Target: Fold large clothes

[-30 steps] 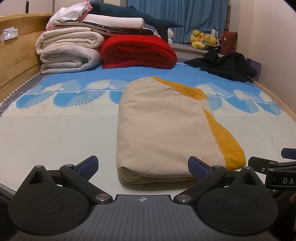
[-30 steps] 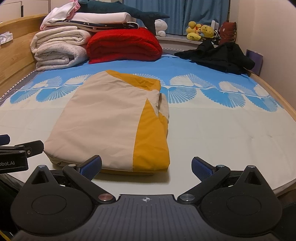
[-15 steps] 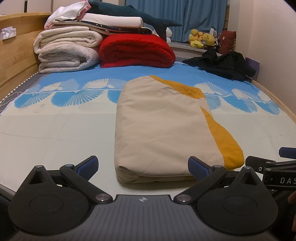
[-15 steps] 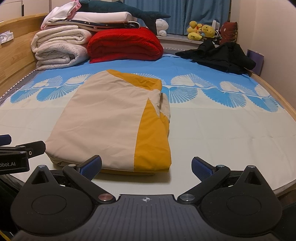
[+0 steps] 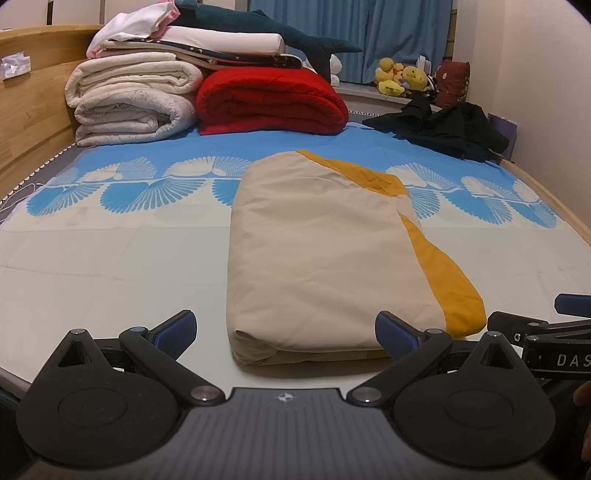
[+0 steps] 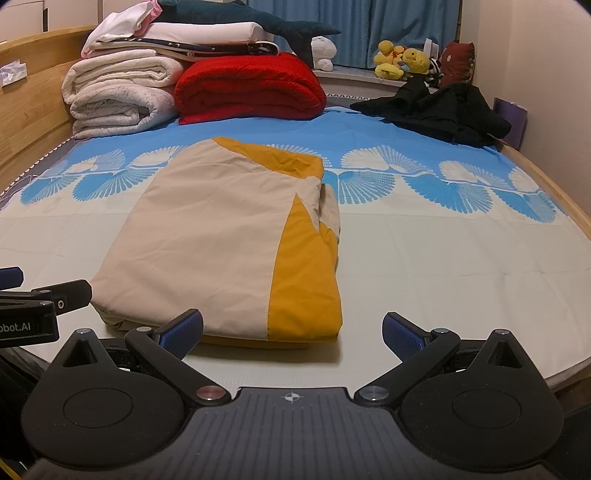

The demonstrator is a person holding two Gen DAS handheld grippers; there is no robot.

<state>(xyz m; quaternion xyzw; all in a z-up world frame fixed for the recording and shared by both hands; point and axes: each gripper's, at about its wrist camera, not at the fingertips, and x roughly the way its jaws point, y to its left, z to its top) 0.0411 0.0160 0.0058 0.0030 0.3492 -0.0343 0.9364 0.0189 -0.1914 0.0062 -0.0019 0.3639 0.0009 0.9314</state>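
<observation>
A folded beige and mustard-yellow cloth point(image 5: 321, 254) lies flat in the middle of the bed point(image 5: 110, 266); it also shows in the right wrist view point(image 6: 229, 236). My left gripper point(image 5: 286, 330) is open and empty, just in front of the cloth's near edge. My right gripper point(image 6: 291, 330) is open and empty, in front of the cloth's near right corner. Each gripper shows at the edge of the other's view: the right gripper point(image 5: 546, 328), the left gripper point(image 6: 40, 302).
Folded white blankets point(image 5: 133, 99) and a red blanket point(image 5: 269, 103) are stacked at the head of the bed, with a shark plush point(image 5: 266, 33) on top. Black clothes point(image 5: 443, 129) lie at the far right. A wooden bed frame point(image 5: 33, 122) runs along the left.
Both grippers have shifted slightly; the view has crept a little. The cloth has not moved.
</observation>
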